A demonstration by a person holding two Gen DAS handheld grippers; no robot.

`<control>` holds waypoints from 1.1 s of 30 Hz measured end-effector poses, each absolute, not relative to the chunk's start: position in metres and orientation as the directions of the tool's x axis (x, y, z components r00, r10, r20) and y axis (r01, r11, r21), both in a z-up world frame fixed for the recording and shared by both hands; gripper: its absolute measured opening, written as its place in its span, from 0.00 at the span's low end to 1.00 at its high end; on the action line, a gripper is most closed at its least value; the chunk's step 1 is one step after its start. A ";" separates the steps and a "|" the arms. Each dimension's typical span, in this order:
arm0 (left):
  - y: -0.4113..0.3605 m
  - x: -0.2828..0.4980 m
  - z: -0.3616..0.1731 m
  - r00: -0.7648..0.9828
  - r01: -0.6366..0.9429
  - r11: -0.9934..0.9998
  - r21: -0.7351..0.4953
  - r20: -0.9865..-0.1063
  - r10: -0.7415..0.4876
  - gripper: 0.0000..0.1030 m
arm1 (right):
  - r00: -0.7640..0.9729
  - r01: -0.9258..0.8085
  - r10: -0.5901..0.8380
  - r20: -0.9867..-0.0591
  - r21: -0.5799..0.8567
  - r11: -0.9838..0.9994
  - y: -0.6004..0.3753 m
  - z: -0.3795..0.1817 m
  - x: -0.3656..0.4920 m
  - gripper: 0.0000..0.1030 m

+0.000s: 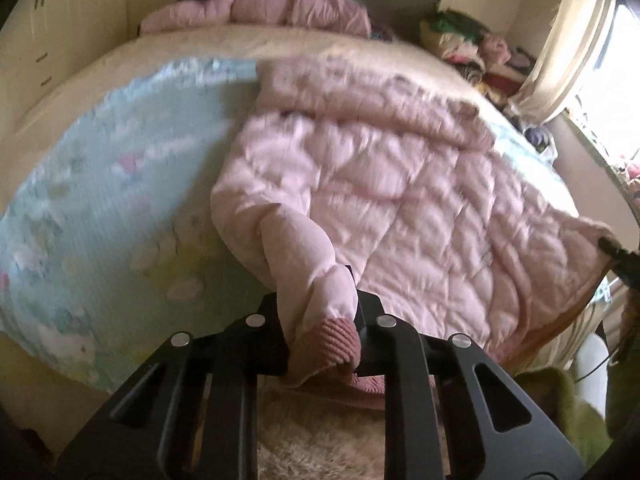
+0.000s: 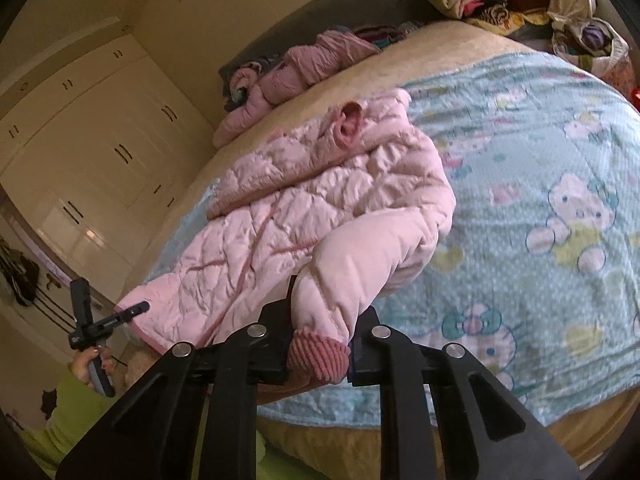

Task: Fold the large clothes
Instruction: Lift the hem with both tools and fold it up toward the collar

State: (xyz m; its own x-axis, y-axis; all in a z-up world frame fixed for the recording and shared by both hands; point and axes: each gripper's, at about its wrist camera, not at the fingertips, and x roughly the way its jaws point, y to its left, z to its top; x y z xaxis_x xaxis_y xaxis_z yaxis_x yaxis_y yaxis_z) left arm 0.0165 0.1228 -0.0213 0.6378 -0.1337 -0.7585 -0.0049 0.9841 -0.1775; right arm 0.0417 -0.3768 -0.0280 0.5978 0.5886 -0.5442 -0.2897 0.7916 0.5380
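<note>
Bed (image 2: 460, 40): one, under one blue cartoon blanket (image 2: 540, 200)
Jackets: one pale pink quilted jacket (image 1: 380, 184) spread on it; one darker pink jacket (image 1: 280, 4) by the headboard
Left gripper (image 1: 320, 320): fingers clamped on one ribbed cuff (image 1: 338, 336)
Right gripper (image 2: 320, 344): fingers clamped on the other cuff (image 2: 318, 354)

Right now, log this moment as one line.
left tongs: shut on left cuff | right tongs: shut on right cuff | pink jacket: on bed
</note>
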 end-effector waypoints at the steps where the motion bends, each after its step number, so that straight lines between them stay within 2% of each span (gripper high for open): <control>1: 0.122 0.019 -0.013 0.655 -0.002 0.984 -0.180 -0.743 -0.134 0.12 | 0.607 -0.291 0.586 -0.537 0.535 0.793 -0.377 -0.024 0.043 0.16; 8: 0.114 0.038 0.021 0.729 0.000 0.990 -0.141 -0.677 -0.097 0.12 | 0.648 -0.321 0.586 -0.486 0.524 0.789 -0.377 0.000 0.055 0.15; 26: 0.127 0.075 0.057 0.797 -0.039 0.985 -0.169 -0.599 -0.071 0.12 | 0.724 -0.334 0.567 -0.393 0.519 0.787 -0.372 0.043 0.107 0.15; 33: 0.121 0.089 0.069 0.820 -0.044 0.989 -0.140 -0.570 -0.045 0.12 | 0.751 -0.339 0.543 -0.376 0.487 0.805 -0.365 0.055 0.124 0.15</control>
State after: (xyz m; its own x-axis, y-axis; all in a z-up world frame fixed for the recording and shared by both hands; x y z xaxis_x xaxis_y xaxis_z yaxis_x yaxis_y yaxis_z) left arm 0.0894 0.1206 0.0692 0.8202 -0.0445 -0.5703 -0.0439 0.9891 -0.1403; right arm 0.1238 -0.3652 0.0554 0.7512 0.5428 -0.3756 -0.3387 0.8054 0.4865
